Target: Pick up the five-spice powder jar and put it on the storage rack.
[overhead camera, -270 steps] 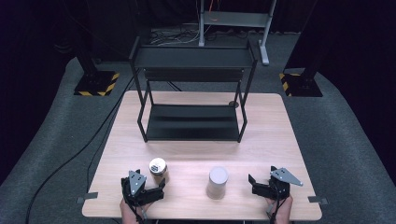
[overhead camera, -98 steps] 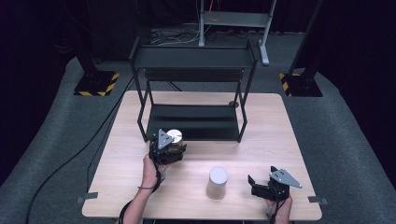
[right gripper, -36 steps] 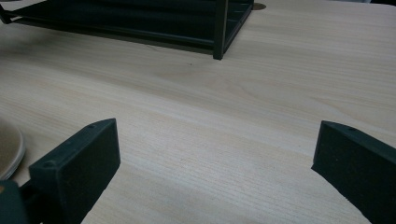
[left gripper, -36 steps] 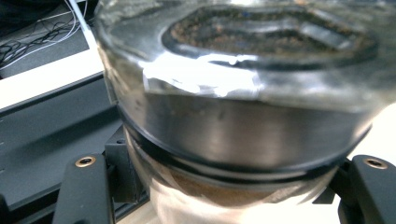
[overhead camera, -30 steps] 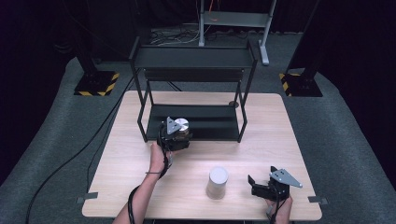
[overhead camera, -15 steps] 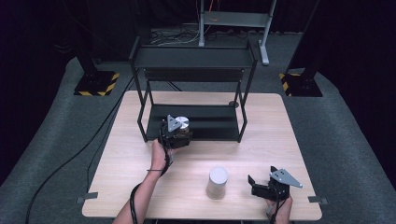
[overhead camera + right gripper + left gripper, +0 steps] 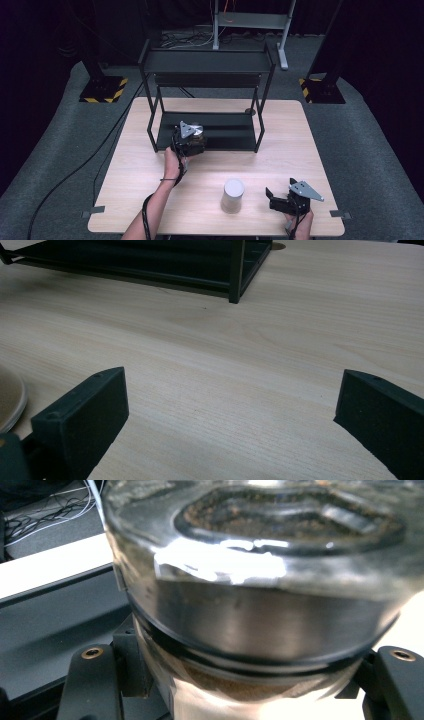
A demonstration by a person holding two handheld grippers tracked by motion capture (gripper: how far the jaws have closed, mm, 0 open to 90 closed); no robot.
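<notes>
The left gripper pinched a glass jar between its jaws, holding it at the near left edge of the black rack's lower shelf. Brown powder filled the jar under its clear lid. The step in hand looked like shelving the jar; next it would need lowering flat, then releasing. The right gripper, jaws spread and empty, rested near the table's near right corner, beside a second, pale jar whose contents I could not tell.
</notes>
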